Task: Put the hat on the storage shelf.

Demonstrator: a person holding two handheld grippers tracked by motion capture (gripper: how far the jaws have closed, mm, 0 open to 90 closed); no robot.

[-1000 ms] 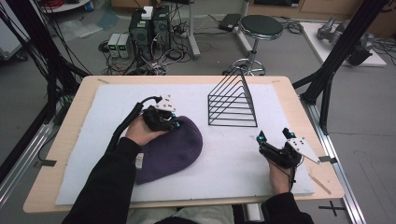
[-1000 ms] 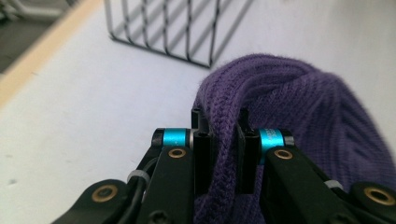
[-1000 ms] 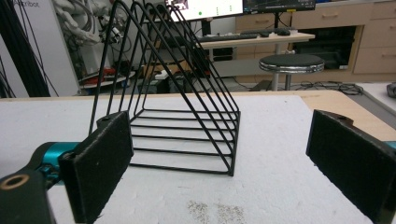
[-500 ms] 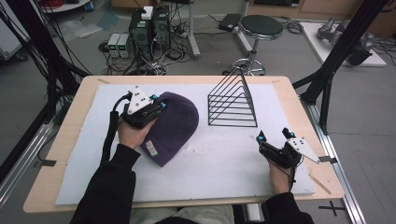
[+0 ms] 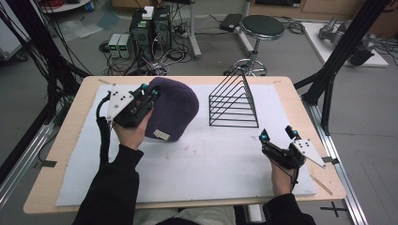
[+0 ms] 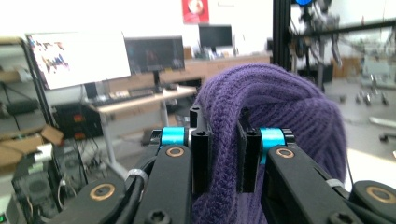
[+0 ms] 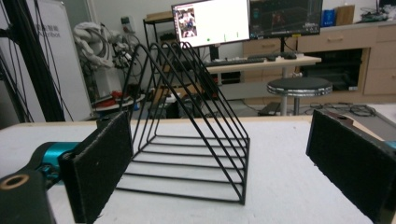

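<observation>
A purple knit hat [image 5: 172, 111] hangs lifted off the white mat, its label patch at the lower edge. My left gripper [image 5: 151, 94] is shut on the hat's left edge; in the left gripper view the purple knit hat [image 6: 275, 107] bulges out between and above the two pinched jaws of my left gripper [image 6: 223, 154]. A black wire rack [image 5: 234, 102] of triangular dividers stands right of the hat. My right gripper [image 5: 278, 133] rests open near the table's front right; in the right gripper view the wire rack [image 7: 187, 135] stands ahead of my right gripper [image 7: 219, 154], nothing between its pads.
The white mat [image 5: 202, 159] covers most of the wooden table [image 5: 84, 93]. A round stool [image 5: 261, 27] and computer boxes [image 5: 150, 23] with cables stand on the floor beyond the far edge. Black frame posts [image 5: 338, 65] rise at the right.
My left gripper has lifted the hat from flat on the mat and carried it left and toward the far side. The right gripper has not moved.
</observation>
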